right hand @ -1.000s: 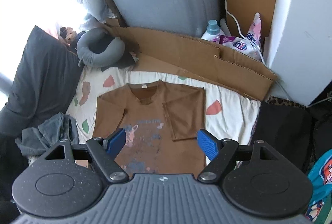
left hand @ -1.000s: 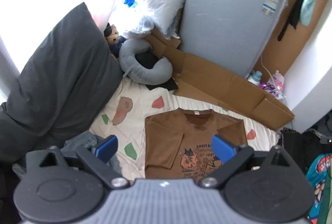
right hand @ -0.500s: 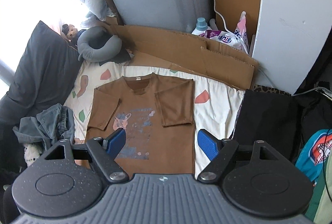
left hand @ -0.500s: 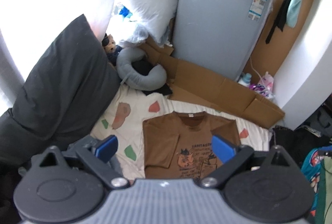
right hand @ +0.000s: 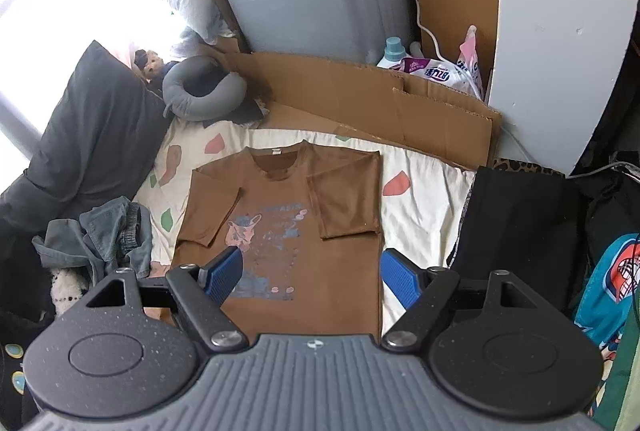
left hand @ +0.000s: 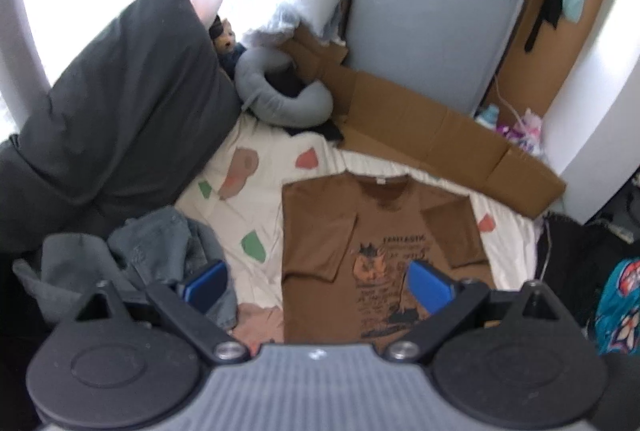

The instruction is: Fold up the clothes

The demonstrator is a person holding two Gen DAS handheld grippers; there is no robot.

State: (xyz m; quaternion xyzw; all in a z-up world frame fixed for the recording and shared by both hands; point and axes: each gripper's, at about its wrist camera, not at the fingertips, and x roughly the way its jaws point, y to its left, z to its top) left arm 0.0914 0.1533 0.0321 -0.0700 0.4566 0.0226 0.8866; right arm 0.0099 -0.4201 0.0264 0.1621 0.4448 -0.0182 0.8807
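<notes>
Brown T-shirt (right hand: pixel 280 231), both sleeves folded inward, is laid flat at the middle of the bed (right hand: pixel 424 223), collar toward the far edge. Left gripper (left hand: pixel 316 285) and right gripper (right hand: pixel 310 277) are held above it, jaws apart, nothing clamped. Grey trousers (right hand: pixel 104 235) are heaped at the bed's left edge.

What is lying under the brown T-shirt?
The brown T-shirt lies flat on a cream bed sheet with coloured patches. Whatever is under the shirt's middle is covered and cannot be seen.
</notes>
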